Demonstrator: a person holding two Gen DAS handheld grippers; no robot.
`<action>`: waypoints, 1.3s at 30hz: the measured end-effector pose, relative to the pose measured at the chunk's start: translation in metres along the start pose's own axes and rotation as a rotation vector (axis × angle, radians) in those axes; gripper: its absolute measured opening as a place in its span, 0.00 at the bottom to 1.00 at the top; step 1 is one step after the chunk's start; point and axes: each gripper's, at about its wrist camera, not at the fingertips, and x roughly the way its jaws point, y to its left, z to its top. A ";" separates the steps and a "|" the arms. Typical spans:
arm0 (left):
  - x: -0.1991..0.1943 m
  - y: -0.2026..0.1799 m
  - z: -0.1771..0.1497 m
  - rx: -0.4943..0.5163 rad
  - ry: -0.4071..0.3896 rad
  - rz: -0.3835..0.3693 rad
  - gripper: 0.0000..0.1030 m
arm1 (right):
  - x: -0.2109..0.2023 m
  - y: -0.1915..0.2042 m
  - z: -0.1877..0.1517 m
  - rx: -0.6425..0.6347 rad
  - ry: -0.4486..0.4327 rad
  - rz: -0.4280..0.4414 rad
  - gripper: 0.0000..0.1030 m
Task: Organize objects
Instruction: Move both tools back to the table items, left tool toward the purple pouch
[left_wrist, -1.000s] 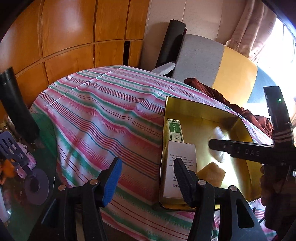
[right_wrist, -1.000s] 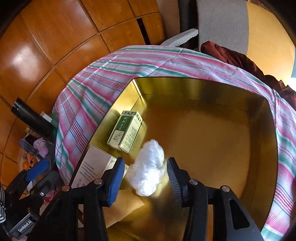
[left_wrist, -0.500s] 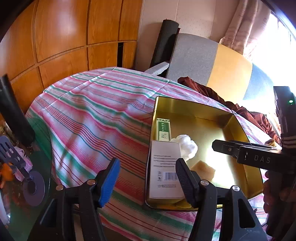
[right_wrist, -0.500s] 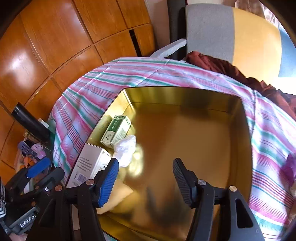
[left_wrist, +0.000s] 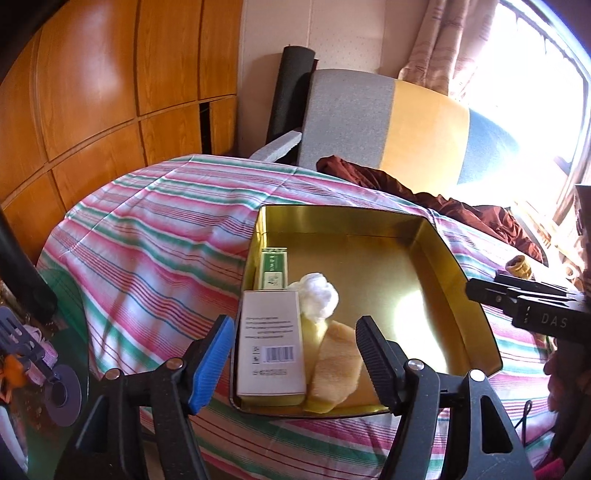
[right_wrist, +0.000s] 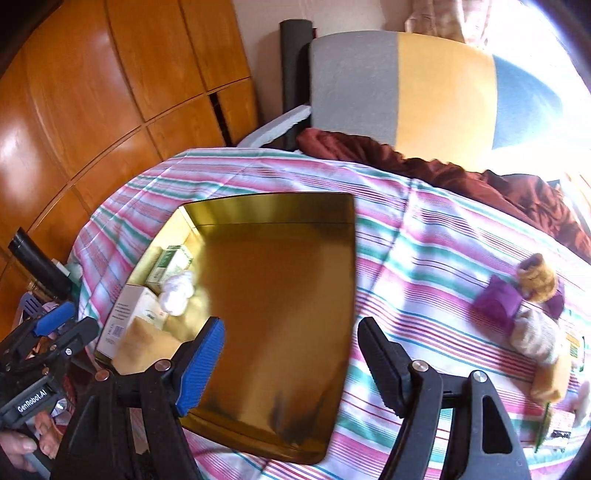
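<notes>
striped cloth (right_wrist: 424, 236): blurred, perhaps socks (right_wrist: 532, 306), beyond right gripper (right_wrist: 291, 358)

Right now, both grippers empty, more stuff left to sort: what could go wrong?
1. The remaining items are bunched and touching at the right edge of the table; closing on one may drag or knock a neighbour off.
2. The white wad lies loose in the gold tray against the boxes; dropping more beside it could bury it.
3. Window glare washes out that right edge, so the right gripper may misjudge its target.
</notes>
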 end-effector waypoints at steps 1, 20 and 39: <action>0.001 -0.004 0.000 0.008 0.003 -0.007 0.67 | -0.004 -0.009 -0.002 0.009 -0.002 -0.016 0.74; 0.005 -0.133 0.002 0.273 0.025 -0.200 0.67 | -0.098 -0.271 -0.059 0.507 -0.125 -0.465 0.80; 0.063 -0.288 0.011 0.379 0.203 -0.384 0.67 | -0.113 -0.330 -0.101 0.893 -0.175 -0.326 0.80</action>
